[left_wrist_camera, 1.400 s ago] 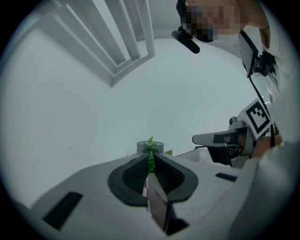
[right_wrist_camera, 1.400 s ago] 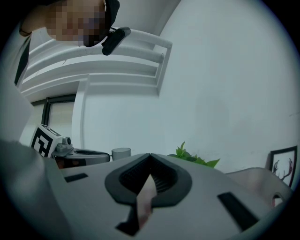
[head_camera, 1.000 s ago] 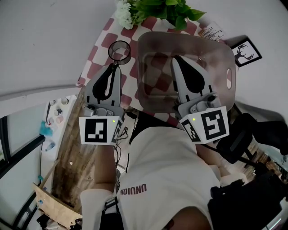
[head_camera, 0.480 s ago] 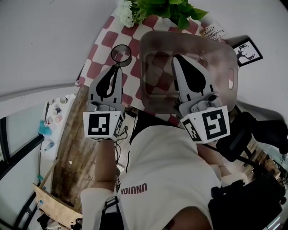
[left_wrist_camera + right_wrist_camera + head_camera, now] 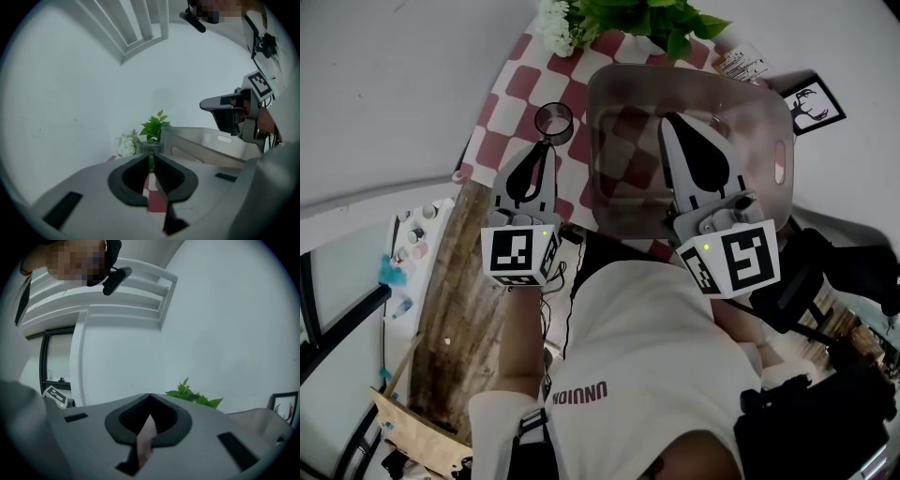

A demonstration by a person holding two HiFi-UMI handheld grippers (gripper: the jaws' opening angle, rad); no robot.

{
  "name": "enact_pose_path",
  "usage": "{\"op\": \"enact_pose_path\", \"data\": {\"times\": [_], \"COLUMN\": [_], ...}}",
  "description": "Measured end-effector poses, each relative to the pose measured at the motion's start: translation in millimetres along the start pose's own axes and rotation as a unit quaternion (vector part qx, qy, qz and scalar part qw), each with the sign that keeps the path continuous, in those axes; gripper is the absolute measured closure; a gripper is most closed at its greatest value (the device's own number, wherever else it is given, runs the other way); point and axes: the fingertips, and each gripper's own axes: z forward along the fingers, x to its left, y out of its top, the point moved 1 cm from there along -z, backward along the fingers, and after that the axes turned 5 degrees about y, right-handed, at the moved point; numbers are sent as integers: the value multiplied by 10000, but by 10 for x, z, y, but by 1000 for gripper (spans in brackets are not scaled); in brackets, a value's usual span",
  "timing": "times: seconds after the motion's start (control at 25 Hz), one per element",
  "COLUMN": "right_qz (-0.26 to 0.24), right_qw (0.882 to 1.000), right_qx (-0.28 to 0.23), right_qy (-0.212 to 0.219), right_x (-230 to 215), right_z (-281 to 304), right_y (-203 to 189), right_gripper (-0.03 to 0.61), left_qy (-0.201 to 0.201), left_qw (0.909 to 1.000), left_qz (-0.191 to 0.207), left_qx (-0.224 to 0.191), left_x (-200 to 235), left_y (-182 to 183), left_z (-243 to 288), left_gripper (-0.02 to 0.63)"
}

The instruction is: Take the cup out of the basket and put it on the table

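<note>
Jaws of my left gripper (image 5: 546, 142) pinched the cup (image 5: 554, 120) by its near rim over the checked counter (image 5: 511, 89), upper left of centre, outside the basket (image 5: 780, 112); my right gripper (image 5: 667, 123) clamped the basket's wall, likely to steady it

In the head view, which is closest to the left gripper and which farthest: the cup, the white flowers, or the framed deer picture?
1. Cup, pinched at the left gripper's tips.
2. White flowers, ahead at the table's far edge.
3. Framed deer picture, far right, past the basket.
</note>
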Motion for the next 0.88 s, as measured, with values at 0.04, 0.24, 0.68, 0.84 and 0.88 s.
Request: {"op": "enact_pose_path", "data": {"times": [0.04, 0.24, 0.68, 0.84, 0.88], "right_qz": [-1, -3, -10, -7, -9], "right_qw": [10000, 10000, 9999, 9999, 9999], "right_qx": [-4, 25, 60, 83, 94], "right_qy": [-1, -8, -106, -131, -135], "right_x": [-3, -25, -84, -98, -104], "right_z": [-2, -6, -23, -18, -16], "right_y": [2, -7, -20, -30, -35], "right_gripper": [561, 561, 560, 561, 561], "left_qy": [-1, -8, -106, -123, -125], "left_qw": [10000, 9998, 9985, 9975, 9972], "left_qz": [0, -54, -149, -153, -152], "left_qx": [23, 176, 525, 681, 724], "left_x": [-3, -20, -39, -37, -40], "left_y": [-24, -177, -471, -594, -627], "left_z": [7, 61, 183, 223, 234], "left_gripper": [569, 569, 569, 569, 569]}}
